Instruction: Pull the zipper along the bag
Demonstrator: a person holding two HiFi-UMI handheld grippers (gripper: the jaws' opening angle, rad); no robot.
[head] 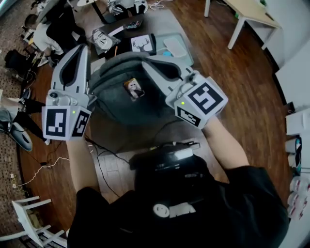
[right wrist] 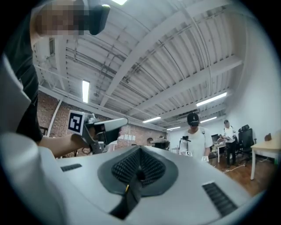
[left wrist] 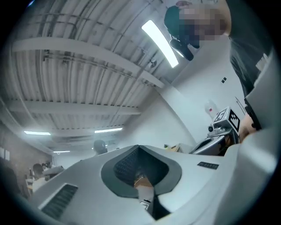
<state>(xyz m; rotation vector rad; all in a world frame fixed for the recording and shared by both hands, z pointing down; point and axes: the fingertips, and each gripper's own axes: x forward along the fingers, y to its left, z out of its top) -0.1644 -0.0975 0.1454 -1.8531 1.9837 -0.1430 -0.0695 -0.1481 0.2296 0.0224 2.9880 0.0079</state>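
Note:
A grey backpack (head: 123,104) lies below me on a grey surface, with a small picture tag (head: 134,89) on its top. Both grippers are held up above it and point towards the ceiling, clear of the bag. My left gripper (head: 79,49) (left wrist: 139,147) has its jaws pressed together, and I make out nothing gripped between them. My right gripper (head: 155,68) (right wrist: 140,149) is shut too, with only a dark slit between its jaws. Each gripper shows in the other's view, the right one (left wrist: 226,123) and the left one (right wrist: 94,127). The zipper itself I cannot make out.
Beyond the bag lie a card with a deer picture (head: 140,43), a white mask-like object (head: 101,38) and a pale pad (head: 174,47). A white table (head: 252,14) stands at the far right and a white chair (head: 34,223) near left. People stand nearby (right wrist: 195,136).

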